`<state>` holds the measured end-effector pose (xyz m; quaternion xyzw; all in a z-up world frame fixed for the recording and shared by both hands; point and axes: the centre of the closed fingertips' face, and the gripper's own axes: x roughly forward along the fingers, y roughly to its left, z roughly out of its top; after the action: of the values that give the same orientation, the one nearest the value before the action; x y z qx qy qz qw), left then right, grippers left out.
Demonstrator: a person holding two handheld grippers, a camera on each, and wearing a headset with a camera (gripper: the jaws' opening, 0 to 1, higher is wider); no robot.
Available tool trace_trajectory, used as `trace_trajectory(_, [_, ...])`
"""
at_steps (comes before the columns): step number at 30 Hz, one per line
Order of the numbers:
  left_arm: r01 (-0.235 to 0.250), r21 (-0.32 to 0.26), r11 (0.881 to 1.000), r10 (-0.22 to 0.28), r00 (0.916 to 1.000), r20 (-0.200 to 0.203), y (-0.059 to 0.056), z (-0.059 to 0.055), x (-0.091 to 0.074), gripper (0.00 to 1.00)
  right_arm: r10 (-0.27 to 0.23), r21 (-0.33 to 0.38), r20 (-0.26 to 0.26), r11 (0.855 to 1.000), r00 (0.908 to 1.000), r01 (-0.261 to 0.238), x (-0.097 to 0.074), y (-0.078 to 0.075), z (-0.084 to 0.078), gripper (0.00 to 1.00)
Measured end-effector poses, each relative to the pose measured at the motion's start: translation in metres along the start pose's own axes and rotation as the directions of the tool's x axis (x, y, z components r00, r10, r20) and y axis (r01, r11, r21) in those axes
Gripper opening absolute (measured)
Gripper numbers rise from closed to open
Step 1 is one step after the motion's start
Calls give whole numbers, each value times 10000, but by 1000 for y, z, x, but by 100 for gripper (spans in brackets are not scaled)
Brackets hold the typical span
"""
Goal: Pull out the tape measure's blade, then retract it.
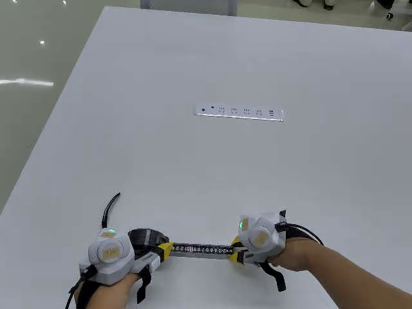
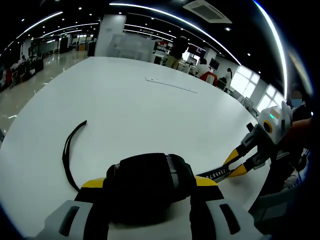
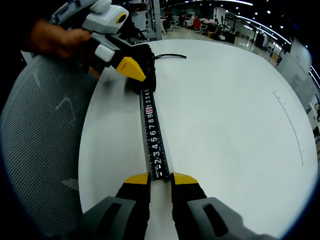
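A black tape measure case (image 1: 145, 239) lies at the table's near edge, and my left gripper (image 1: 162, 250) is shut on it. In the left gripper view the case (image 2: 148, 172) sits between the yellow-tipped jaws of the left gripper (image 2: 150, 183). A short length of blade (image 1: 201, 249) runs from the case to the right. My right gripper (image 1: 234, 252) is shut on the blade's end. In the right gripper view the numbered blade (image 3: 151, 132) runs from the right gripper (image 3: 161, 177) up to the case (image 3: 146, 75). A black wrist strap (image 1: 110, 209) trails off behind the case.
A white power strip (image 1: 239, 112) is set flush into the middle of the white table (image 1: 270, 174). The table's left edge drops to a glossy floor. A grey mesh chair (image 3: 42, 145) stands at the near edge, beside the left gripper (image 3: 125, 65).
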<state>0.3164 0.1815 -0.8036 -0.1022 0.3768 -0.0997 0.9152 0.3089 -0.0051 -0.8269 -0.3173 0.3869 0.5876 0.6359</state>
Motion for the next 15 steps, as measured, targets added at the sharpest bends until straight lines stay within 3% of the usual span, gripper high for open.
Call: trace_trajectory(15, [8,-33,10000,-8,10000,14,0,0,0,62,-19,93,112,10000,9999,18,5,0,7,14])
